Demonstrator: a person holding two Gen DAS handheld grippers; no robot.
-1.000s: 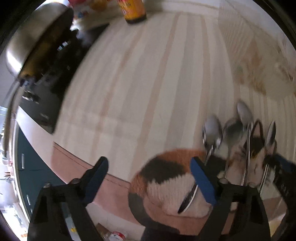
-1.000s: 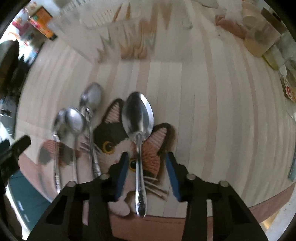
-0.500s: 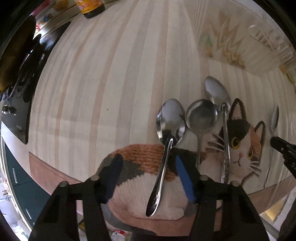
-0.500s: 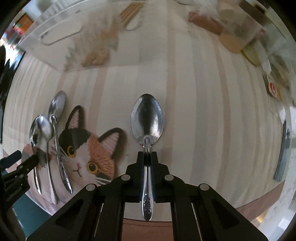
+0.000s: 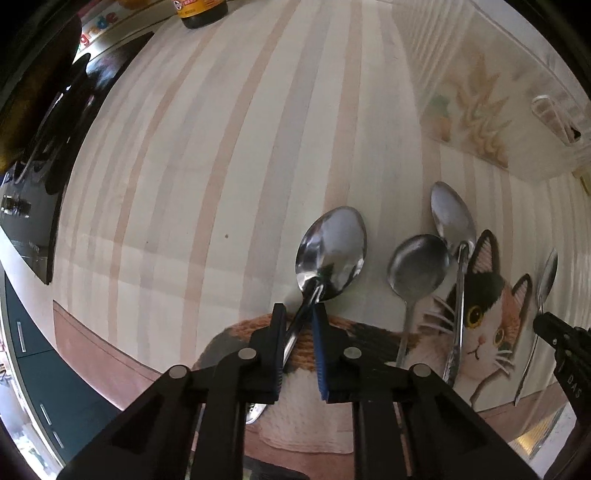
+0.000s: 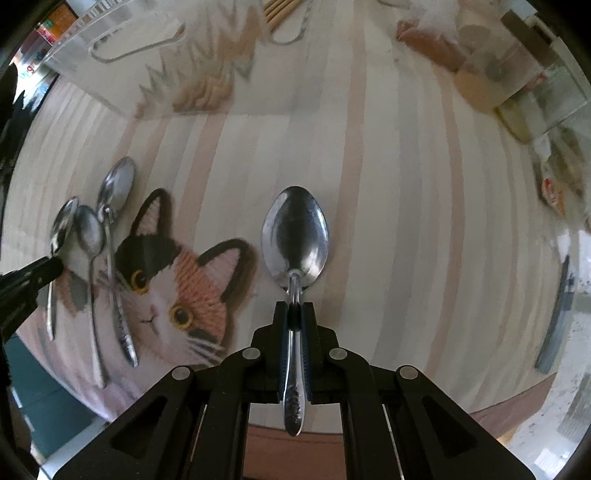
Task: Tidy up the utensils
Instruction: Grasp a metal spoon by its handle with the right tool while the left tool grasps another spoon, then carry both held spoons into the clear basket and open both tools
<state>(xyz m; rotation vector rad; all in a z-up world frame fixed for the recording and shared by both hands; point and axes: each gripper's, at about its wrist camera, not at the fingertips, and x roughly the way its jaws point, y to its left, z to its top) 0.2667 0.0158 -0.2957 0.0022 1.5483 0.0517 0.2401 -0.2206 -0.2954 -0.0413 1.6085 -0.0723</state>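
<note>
From where I stand, the stove (image 5: pixel 33 177) sits dark at nine o'clock in the left wrist view, with a brown bottle (image 5: pixel 201 13) up at twelve o'clock on the striped desk (image 5: pixel 207 155). Low in the middle, the left gripper (image 5: pixel 299 328) has its fingers drawn narrow around the neck of a large spoon (image 5: pixel 330 253); the right pad touches the handle, though I cannot tell whether the left pad presses it yet. That spoon's bowl rests on the desk and its handle runs back over the cat-shaped mat (image 5: pixel 476 328). Toward three o'clock of it lie a round-bowled spoon (image 5: pixel 417 269) and, touching it, a long oval spoon (image 5: pixel 452 218), both with handles across the cat's face. At the far right edge a thin spoon (image 5: pixel 546 277) sits in front of the other gripper's black tip. A clear tray (image 5: pixel 491 110) with a wheat pattern stands at two o'clock. In the right wrist view the same three spoons cluster at nine o'clock beside the mat (image 6: pixel 177 280), and the clear tray (image 6: pixel 155 74) spans eleven o'clock. At centre the right gripper (image 6: pixel 295 314) has its fingers clamped tight on the handle of a spoon (image 6: pixel 295 236), bowl pointing to twelve o'clock over bare desk (image 6: pixel 406 206), just right of the cat's ear. Blurred jars (image 6: pixel 517 81) crowd two o'clock.
</note>
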